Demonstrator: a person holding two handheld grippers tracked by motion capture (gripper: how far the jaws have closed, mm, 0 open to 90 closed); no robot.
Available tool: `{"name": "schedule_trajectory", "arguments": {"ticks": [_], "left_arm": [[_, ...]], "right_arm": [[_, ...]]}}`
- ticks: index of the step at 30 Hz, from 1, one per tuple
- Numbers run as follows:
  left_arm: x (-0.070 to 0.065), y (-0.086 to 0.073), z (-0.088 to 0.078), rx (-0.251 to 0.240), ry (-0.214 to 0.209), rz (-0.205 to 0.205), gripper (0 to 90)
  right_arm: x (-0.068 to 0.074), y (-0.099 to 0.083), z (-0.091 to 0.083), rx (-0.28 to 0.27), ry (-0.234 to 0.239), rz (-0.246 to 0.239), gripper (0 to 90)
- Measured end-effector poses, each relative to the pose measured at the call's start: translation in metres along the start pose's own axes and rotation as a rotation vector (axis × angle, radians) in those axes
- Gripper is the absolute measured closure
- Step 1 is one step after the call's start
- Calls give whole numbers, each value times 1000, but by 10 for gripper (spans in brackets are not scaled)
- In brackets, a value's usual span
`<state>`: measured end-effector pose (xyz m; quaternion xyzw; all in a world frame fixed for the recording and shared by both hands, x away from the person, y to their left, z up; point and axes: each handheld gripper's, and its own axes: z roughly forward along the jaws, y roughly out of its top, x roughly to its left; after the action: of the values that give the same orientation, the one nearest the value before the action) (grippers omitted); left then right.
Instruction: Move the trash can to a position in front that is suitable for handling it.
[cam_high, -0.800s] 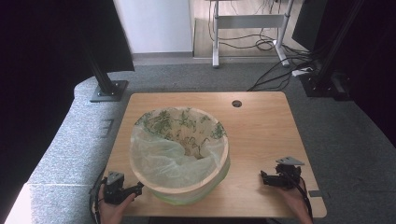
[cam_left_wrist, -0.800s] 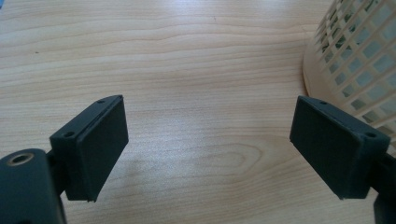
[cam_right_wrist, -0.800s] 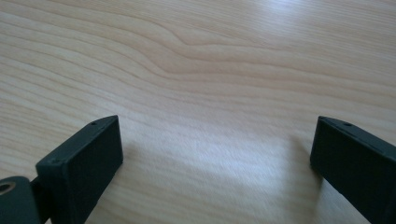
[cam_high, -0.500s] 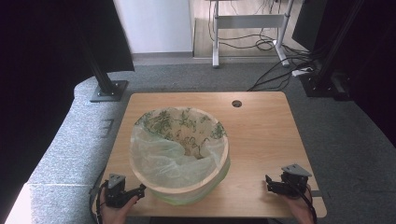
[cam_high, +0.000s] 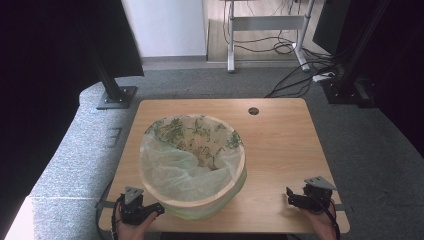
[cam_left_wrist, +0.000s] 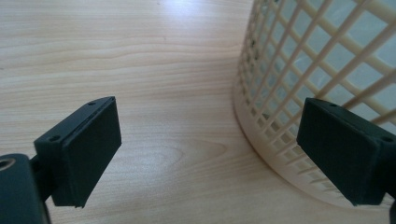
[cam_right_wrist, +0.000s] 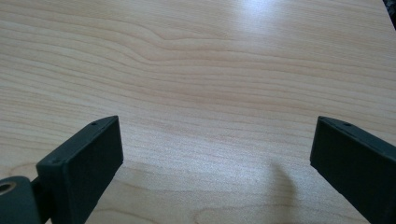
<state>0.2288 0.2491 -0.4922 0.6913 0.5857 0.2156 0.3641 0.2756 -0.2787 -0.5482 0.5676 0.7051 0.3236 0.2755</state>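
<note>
two tongs rest at the worktop's (cam_high: 280, 135) near edge, both spread wide and holding nothing: the left tongs (cam_high: 150, 212) at the near left corner, just beside the lattice basket (cam_high: 192, 202) with its green-printed liner (cam_high: 170, 170), the right tongs (cam_high: 295, 199) at the near right corner, well apart from it

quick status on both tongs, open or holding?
Left tongs: open, holding nothing, beside the cream plastic lattice basket.
Right tongs: open, holding nothing, over the light wooden table.
</note>
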Motion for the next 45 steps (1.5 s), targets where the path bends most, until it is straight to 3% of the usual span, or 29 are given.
{"name": "schedule_trajectory", "arguments": {"ticks": [4,9,21,24,31,36,39,45], "left_arm": [[-8,4,3,18,27,-45,64],[-23,10,11,18,85,-38,37],[-44,25,36,31,55,-10,21],[-50,30,47,59,48,7,22],[-60,41,64,73,24,13,31],[-49,38,58,71,-16,39,18],[-34,34,51,39,-46,32,29],[-15,31,43,9,-98,63,44]], "right_arm": [[-1,0,0,1,-2,6,25],[-2,0,0,1,-4,9,26],[-2,-1,1,20,-4,19,31],[-1,-1,2,26,-3,22,32],[2,1,3,20,-4,16,36],[3,0,0,6,1,13,39],[2,-1,-2,-5,10,6,41],[1,-3,-4,-17,31,-2,41]]}}
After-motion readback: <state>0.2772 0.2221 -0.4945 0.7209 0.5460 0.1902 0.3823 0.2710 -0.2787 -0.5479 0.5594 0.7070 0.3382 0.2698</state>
